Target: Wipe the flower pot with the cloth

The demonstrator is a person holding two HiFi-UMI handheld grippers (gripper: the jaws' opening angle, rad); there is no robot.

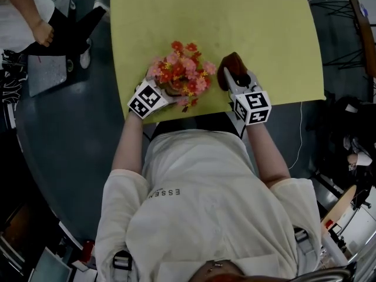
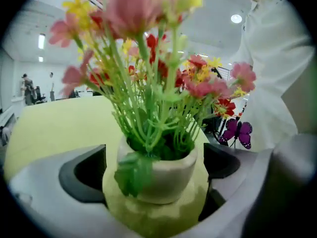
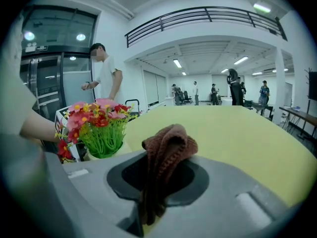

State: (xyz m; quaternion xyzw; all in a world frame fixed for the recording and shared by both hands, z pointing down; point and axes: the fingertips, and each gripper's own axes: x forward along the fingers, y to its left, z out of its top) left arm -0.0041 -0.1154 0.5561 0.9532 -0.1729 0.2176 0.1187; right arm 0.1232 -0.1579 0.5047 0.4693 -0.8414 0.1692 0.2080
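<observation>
**A:** Start at the right tongs (image 3: 161,182). What have they got?

**B:** They're clenched on the brown cloth (image 3: 168,143), which bunches up in a hump above them. Nothing else is in them.

**A:** And the left tongs (image 2: 156,168)?

**B:** Released, I judge. They're spread round the flower pot (image 2: 168,178), with a thin strip of yellow surface (image 1: 264,28) showing between each of the pads (image 2: 86,175) and the pot wall.

**A:** So the pot stands between the left tongs. Where is it from the right ones?

**B:** Just off to their left, near the cloth but apart from it. No wiping contact yet.

**A:** What worries you?

**B:** The pot is bracketed, not gripped, and the flowers (image 1: 182,69) make it top-heavy. A sideways rub could slide or tip it, and it sits close to the surface's near edge. The loose hump of cloth could also catch the stems.
</observation>
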